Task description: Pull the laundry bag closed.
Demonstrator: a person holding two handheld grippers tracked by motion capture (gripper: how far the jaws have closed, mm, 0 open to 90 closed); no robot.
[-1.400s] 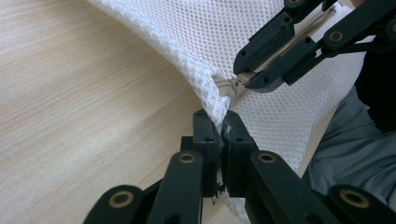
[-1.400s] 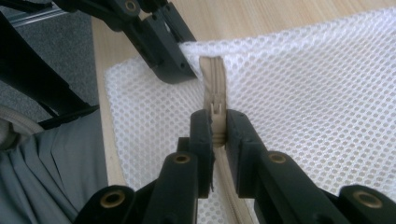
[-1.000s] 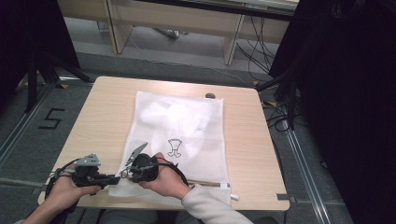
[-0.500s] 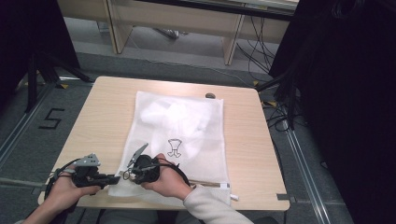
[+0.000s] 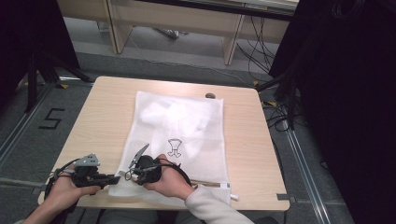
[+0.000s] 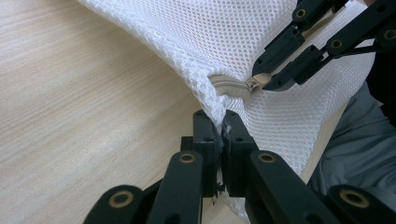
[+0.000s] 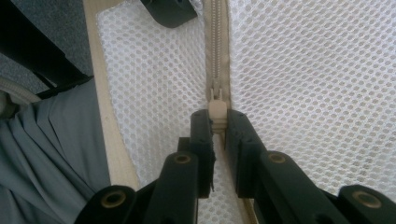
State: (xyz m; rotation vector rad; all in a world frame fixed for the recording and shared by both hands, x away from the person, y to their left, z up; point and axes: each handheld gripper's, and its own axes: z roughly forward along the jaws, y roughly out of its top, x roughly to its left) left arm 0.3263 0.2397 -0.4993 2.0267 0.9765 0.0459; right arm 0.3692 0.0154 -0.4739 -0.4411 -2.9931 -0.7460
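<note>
Lying flat across the middle of the desk (image 5: 93,121), the white mesh bag (image 5: 187,126) looks light, limp and prone to bunching; the left gripper (image 6: 219,135) pinches its corner fabric at lower centre, the right gripper (image 7: 217,123) pinches the zipper pull (image 7: 217,112); pulling needs that corner held taut.
</note>
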